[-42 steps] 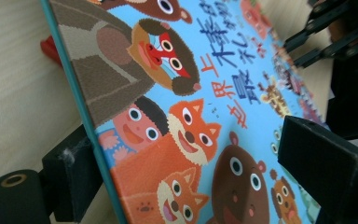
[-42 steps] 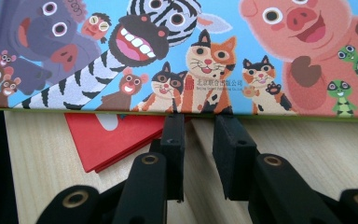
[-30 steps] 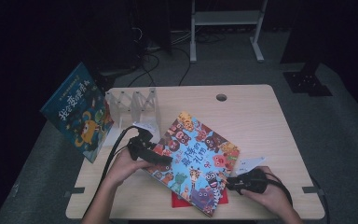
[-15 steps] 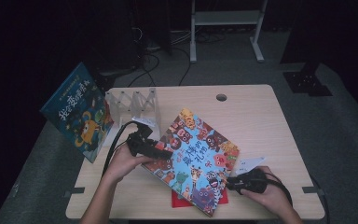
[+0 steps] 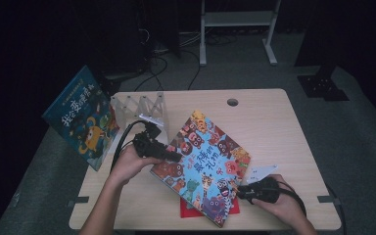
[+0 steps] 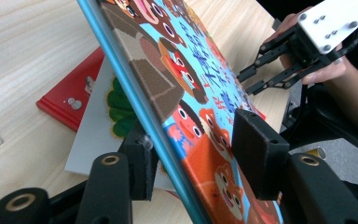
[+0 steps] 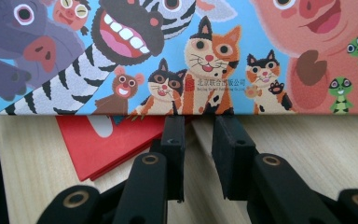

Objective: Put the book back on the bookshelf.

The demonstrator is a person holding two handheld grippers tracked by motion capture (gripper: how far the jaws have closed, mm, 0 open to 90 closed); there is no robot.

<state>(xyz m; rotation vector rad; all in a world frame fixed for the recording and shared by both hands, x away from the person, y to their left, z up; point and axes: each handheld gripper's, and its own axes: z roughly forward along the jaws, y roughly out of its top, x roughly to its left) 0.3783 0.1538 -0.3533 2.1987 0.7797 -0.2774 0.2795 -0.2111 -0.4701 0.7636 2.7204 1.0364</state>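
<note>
A picture book [image 5: 205, 161] with cartoon animals lies slanted on the table, over a red book [image 5: 188, 208]. My left gripper [image 5: 174, 155] is at its left edge, which is raised off the table. In the left gripper view the book [image 6: 186, 93] runs between the jaws of the left gripper [image 6: 200, 154]. The lower pad [image 6: 142, 163] is against its underside, and the upper pad [image 6: 261, 154] stands just off the cover. These jaws have just been closing. My right gripper [image 5: 240, 192] is at the book's near right edge. Its jaws [image 7: 198, 128] show a narrow gap with nothing between them.
A blue picture book [image 5: 81, 122] leans at the table's left edge beside a clear rack [image 5: 139, 110]. A white card [image 5: 260, 172] lies near the right hand. The wooden table [image 5: 274, 127] has a cable hole [image 5: 232, 102] at the back.
The left gripper has risen a little, and the book's left edge has risen with it. Its jaws have narrowed around that edge. The right hand has stayed put.
</note>
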